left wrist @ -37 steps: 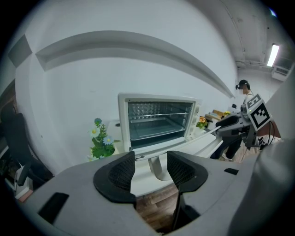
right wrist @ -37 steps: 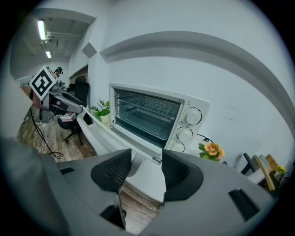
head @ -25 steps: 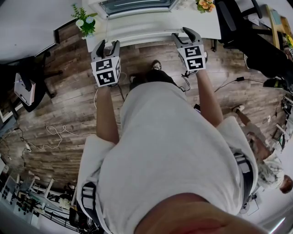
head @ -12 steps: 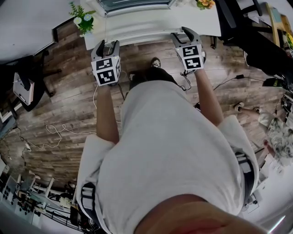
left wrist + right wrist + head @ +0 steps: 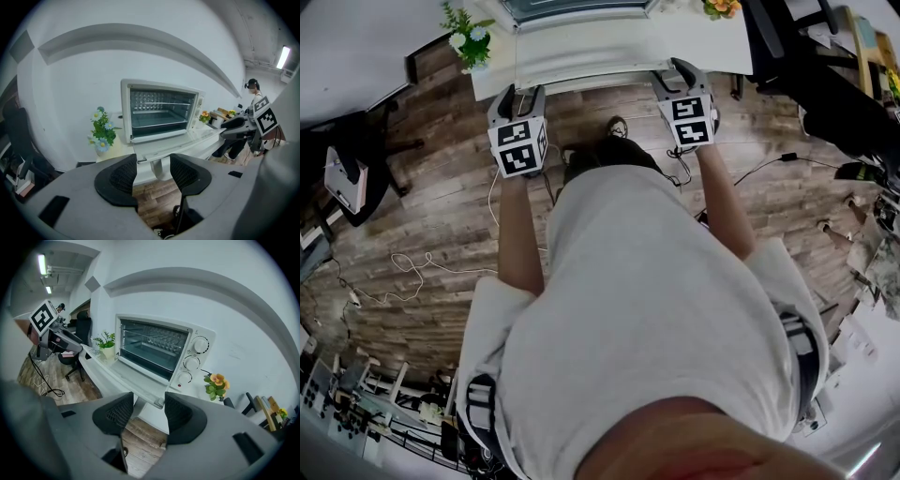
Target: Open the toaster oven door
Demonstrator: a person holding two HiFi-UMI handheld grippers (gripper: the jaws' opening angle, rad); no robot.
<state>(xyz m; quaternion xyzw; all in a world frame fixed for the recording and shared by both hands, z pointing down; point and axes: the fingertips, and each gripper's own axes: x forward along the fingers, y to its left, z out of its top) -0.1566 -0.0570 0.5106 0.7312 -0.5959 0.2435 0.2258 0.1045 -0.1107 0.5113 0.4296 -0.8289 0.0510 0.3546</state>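
Left gripper view shows the toaster oven point(image 5: 161, 112) on the white bench point(image 5: 115, 151), against the wall. Its door point(image 5: 178, 144) is already swung down flat, so the racks inside are in plain sight. The door's front rail runs crosswise to the person, left to right.

The left end of that rail shows in the gap of the left gripper point(image 5: 153, 168), just past the fingertips. Those fingers are spread apart with nothing between them. The right gripper point(image 5: 149, 409) is likewise spread and empty, and the rail's right end shows in its gap, below the knobs point(image 5: 199, 345).

In the head view both grippers sit level with each other at the door's near edge, one at each corner, so neither is clearly closer. I cannot tell whether either touches the rail.

My judgement is that the opening is done or nearly done. Any further move would act on a rail straight ahead of the fingers and lying across them.

Blue flowers point(image 5: 103, 131) stand left of the oven and orange flowers point(image 5: 216, 383) stand right of it. Wooden floor lies below.
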